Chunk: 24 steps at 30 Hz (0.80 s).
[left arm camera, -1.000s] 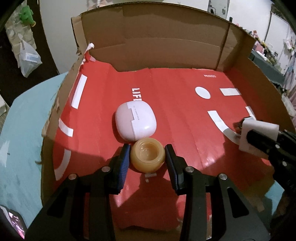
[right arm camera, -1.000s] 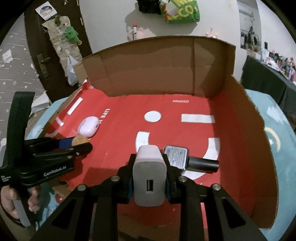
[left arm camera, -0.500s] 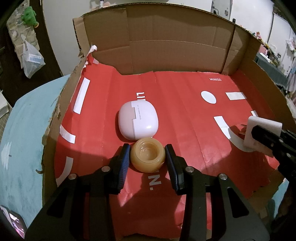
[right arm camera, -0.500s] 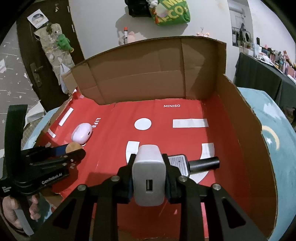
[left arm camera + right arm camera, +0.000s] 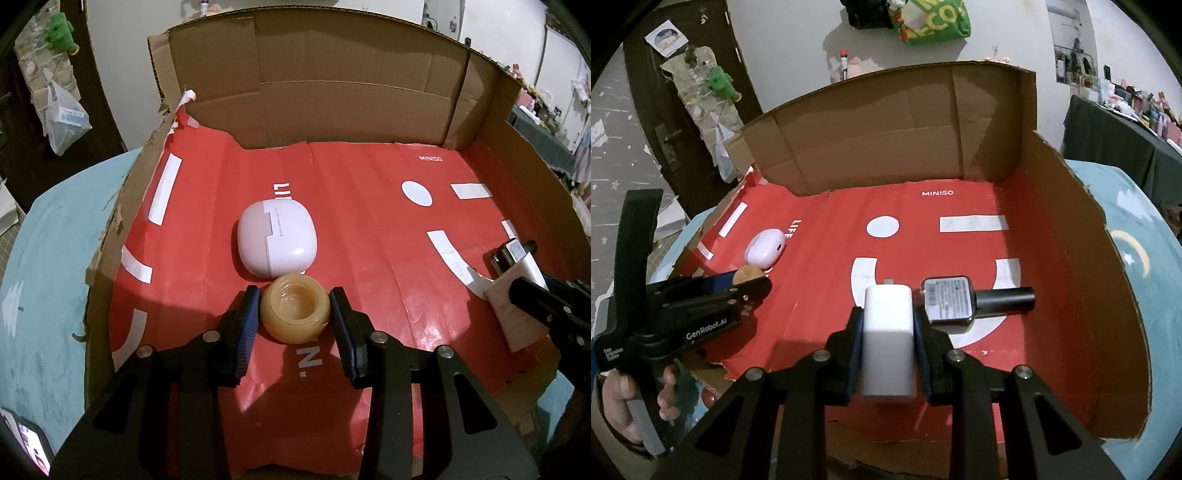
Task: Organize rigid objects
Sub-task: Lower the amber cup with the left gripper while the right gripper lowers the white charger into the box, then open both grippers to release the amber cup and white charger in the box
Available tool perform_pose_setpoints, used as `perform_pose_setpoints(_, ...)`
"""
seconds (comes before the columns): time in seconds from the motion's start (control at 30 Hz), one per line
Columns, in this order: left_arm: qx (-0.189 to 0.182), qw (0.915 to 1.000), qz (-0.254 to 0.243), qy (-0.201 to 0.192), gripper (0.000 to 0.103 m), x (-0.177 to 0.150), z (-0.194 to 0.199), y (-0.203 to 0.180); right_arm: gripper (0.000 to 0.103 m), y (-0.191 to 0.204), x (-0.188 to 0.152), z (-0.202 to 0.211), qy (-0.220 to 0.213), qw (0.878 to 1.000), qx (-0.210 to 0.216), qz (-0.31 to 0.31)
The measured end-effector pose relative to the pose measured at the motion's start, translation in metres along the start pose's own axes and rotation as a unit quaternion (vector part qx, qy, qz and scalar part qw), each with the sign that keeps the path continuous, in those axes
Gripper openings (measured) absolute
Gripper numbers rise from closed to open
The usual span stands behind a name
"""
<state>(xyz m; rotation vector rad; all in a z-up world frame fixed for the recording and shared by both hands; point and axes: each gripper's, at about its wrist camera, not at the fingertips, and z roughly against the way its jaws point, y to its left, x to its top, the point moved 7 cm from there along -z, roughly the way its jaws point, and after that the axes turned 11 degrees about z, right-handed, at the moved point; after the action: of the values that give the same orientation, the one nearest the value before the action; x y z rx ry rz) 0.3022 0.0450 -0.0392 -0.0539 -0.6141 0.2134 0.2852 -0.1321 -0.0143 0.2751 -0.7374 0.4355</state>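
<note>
Your left gripper [image 5: 294,310] fingers clench the amber jar [image 5: 294,314] beside the earbud case [image 5: 277,240]; your right gripper [image 5: 888,332] grasps the white charger [image 5: 887,339]. Lower both gently before releasing.

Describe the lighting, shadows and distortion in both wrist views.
Left wrist view: fisheye bends the brown cardboard box walls; a dark shadow falls under the left gripper; faint glare on the pale pink earbud case. Right wrist view: same curving, dark corners, sharp focus on the white charger block.

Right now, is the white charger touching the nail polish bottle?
Apart. The right wrist view shows red floor between the white charger, clamped by the right gripper, and the nail polish bottle.
</note>
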Motion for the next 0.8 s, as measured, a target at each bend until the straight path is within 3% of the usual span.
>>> perform_pose_setpoints(0.5,0.005,1.0000,-0.002,0.000,0.038,-0.0012,0.0017,0.0002,0.028,-0.0020,0.0017,-0.0010,-0.001,1.000,0.008,-0.011)
perform_pose_setpoints(0.63,0.009,0.9999,-0.007,-0.001,0.043,-0.0030,0.0032,-0.0013,0.028,-0.0023,0.0012,-0.0022,0.002,1.000,0.010,-0.014)
perform_pose_setpoints(0.8,0.014,0.9998,-0.013,-0.006,0.059,-0.0043,0.0053,-0.0033,0.028,-0.0026,0.0016,-0.0009,0.000,1.000,0.006,-0.013)
